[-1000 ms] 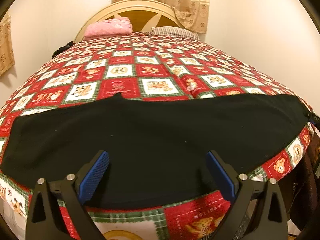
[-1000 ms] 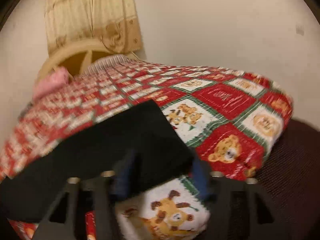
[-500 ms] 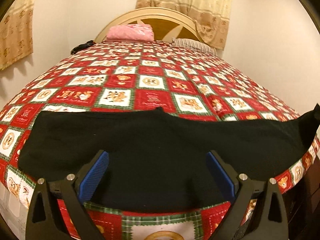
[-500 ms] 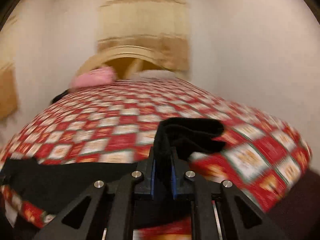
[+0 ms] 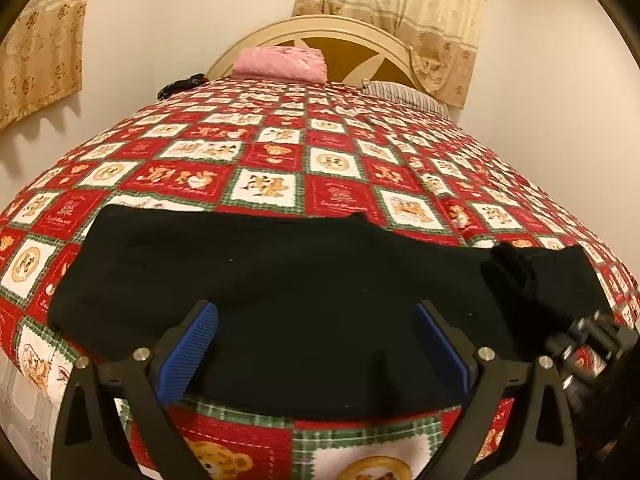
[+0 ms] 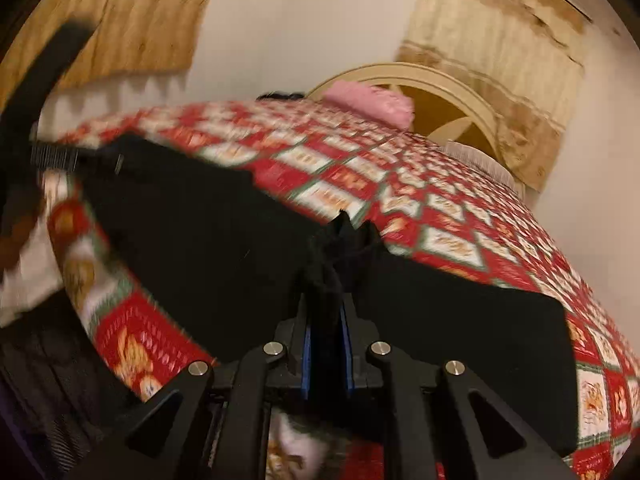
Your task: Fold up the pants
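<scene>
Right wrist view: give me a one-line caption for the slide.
Right gripper shut on a bunched end of the black pants, lifted above the teddy-bear quilt.

Black pants (image 5: 280, 280) across teddy-bear quilt (image 5: 340, 164)

Cream headboard (image 5: 340, 36), patterned curtains (image 5: 400, 4)

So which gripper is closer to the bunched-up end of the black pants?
Right. The right gripper is shut on the bunched end of the black pants; the left gripper hangs open over their middle, gripping nothing.
</scene>
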`<move>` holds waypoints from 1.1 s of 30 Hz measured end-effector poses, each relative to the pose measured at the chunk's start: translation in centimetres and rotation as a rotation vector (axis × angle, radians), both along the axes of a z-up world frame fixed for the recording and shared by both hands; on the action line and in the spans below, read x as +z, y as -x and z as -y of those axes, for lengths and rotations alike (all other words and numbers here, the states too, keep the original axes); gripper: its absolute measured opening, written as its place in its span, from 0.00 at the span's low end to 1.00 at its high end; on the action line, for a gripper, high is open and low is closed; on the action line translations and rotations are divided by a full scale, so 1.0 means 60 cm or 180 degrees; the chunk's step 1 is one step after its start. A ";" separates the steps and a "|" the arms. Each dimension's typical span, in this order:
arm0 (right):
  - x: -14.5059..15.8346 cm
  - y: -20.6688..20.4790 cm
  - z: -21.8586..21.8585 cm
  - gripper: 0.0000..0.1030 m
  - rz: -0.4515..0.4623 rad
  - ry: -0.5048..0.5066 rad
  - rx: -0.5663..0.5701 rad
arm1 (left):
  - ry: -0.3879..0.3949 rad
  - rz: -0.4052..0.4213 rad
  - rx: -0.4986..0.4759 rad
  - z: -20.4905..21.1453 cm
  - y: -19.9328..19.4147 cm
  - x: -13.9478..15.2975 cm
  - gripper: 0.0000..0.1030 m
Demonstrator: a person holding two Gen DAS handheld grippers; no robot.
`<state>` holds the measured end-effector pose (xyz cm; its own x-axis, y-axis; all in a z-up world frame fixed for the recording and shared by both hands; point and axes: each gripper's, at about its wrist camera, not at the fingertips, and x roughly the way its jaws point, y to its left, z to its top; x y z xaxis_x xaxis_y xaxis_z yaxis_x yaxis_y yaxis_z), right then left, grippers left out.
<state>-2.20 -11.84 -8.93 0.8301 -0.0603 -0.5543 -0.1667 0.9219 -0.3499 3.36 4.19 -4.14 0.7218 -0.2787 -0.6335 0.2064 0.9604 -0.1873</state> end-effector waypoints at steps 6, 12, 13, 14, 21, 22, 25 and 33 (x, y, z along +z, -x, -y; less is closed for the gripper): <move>-0.007 0.011 -0.021 0.41 -0.0100 0.0052 0.0224 | 0.0019 -0.0066 0.0008 -0.005 -0.007 -0.013 0.97; 0.076 0.015 0.067 0.56 -0.0292 -0.1642 0.0564 | -0.0144 0.0023 -0.0098 0.011 -0.003 -0.012 0.97; 0.088 0.004 0.089 0.51 -0.0187 -0.1707 0.0360 | -0.0162 0.0037 -0.0111 0.014 -0.003 -0.011 0.97; 0.094 -0.009 0.106 0.42 -0.0120 -0.1723 0.0186 | -0.0174 0.0050 -0.0128 0.018 -0.002 -0.009 0.97; 0.027 -0.144 0.123 0.15 -0.0580 -0.1719 -0.0381 | -0.0213 0.0053 -0.0137 0.024 0.000 -0.006 0.97; 0.016 -0.153 0.116 0.15 -0.0627 -0.1697 -0.0421 | -0.0217 0.0047 -0.0125 0.023 0.000 -0.007 0.97; 0.012 -0.160 0.106 0.17 -0.0542 -0.1712 -0.0472 | -0.0199 -0.0002 -0.0115 0.021 -0.001 -0.012 0.97; 0.110 -0.064 0.207 0.18 0.0103 -0.2398 -0.0255 | -0.0237 0.0126 -0.0360 0.063 -0.004 0.004 0.97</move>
<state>1.65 -24.28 -2.34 0.8558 0.2642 -0.4448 -0.0896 0.9224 0.3757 3.60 0.44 -3.91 0.7133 -0.3128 -0.6272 0.3198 0.9415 -0.1059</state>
